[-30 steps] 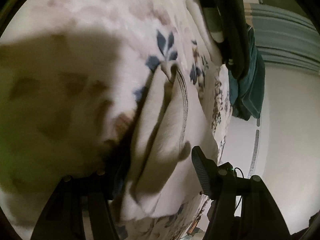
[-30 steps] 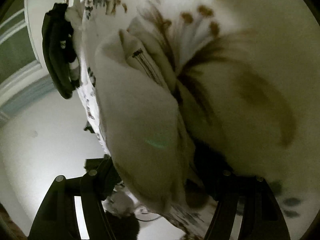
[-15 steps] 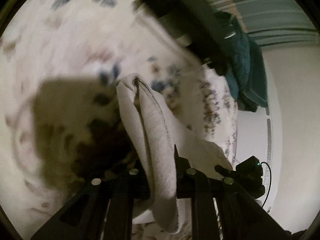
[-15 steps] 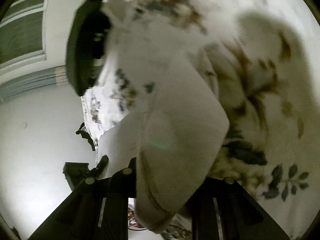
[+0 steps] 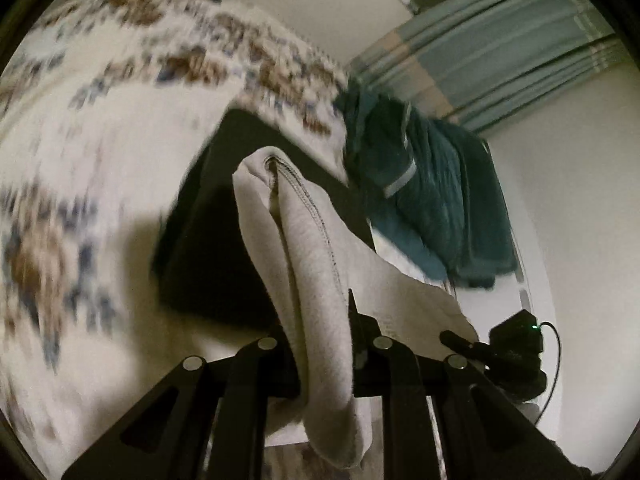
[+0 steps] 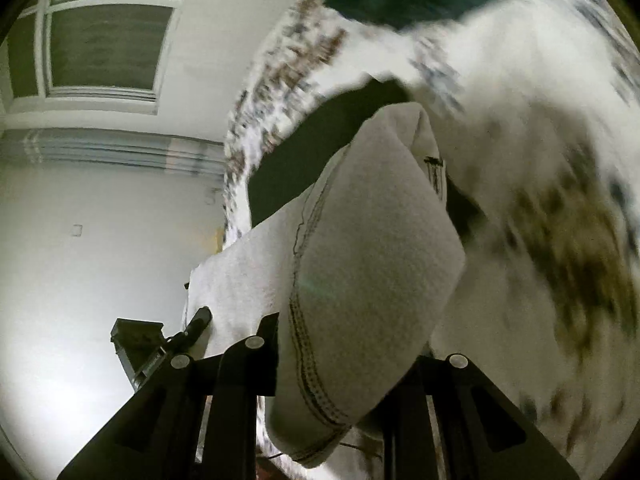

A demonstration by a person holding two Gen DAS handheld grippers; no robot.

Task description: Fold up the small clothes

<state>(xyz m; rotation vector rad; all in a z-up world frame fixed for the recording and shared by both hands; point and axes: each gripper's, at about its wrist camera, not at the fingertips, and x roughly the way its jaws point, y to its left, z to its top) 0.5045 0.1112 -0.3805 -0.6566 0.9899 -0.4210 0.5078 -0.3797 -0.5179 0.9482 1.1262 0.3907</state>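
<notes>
Grey fleece fills both views: we hold the garment [image 5: 316,280] in the air, the left gripper [image 5: 324,344] clamped on one bunched edge and the right gripper [image 6: 344,352] clamped on another, so the cloth hangs slung between our two tools. A second ago our jaws were spread wide around it as it lay on the floral bedspread [image 5: 80,160]; half a second ago they had closed; now the garment has come up off the bed and the bedspread streaks past in blur, which tells us we are mid-swing. From the left view the other gripper shows just beyond the cloth's far corner. A dark flat thing [image 5: 208,240] lies on the bed behind the garment, and a teal garment [image 5: 432,208] is heaped near the bed's edge by the curtain [image 5: 500,40]. We judge the pick-up done and the fold itself only started: the stitched hem [image 6: 304,360] runs across our right grip, so the next move calls for laying the piece flat again with the edges matched, and a loose pinch on such thick fleece could let a layer slip
</notes>
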